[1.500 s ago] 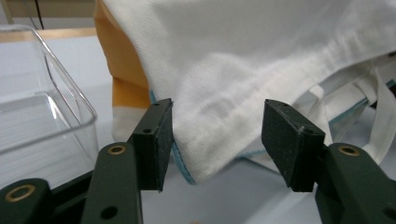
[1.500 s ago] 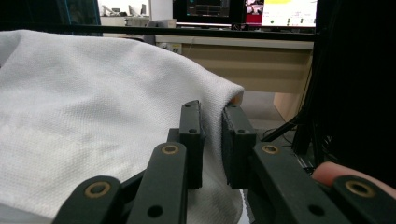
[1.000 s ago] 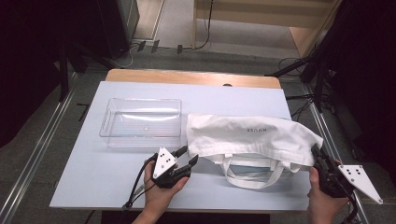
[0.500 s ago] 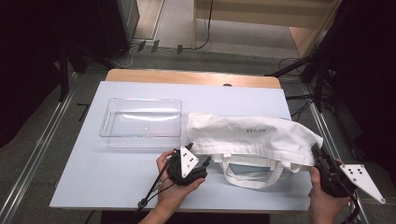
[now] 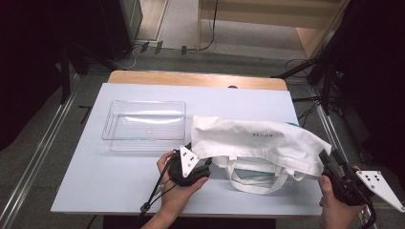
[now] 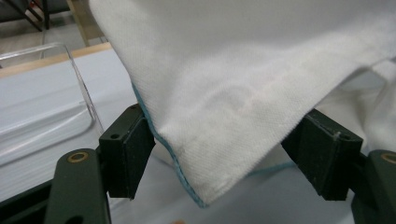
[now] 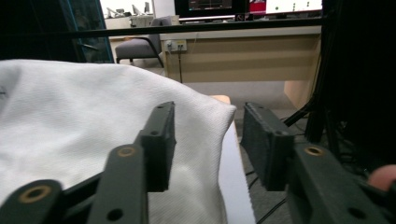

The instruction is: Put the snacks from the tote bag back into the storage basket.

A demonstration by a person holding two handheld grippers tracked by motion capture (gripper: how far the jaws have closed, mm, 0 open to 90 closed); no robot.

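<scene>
The white cloth bag [image 5: 260, 143], soft and light, lies near the desk's [image 5: 95, 181] front right corner, best pinched at its corners between both open claws, left [image 6: 224, 158] and right [image 7: 208, 140], whose jaws have just been opening.

Both grippers are matte black; the left gripper [image 5: 206, 164] and the right gripper [image 5: 329, 162] each carry a pale grey three-cornered plate dotted with small holes; brass-coloured rivets stud the jaw arms; a thin black cable trails from the left one.
</scene>
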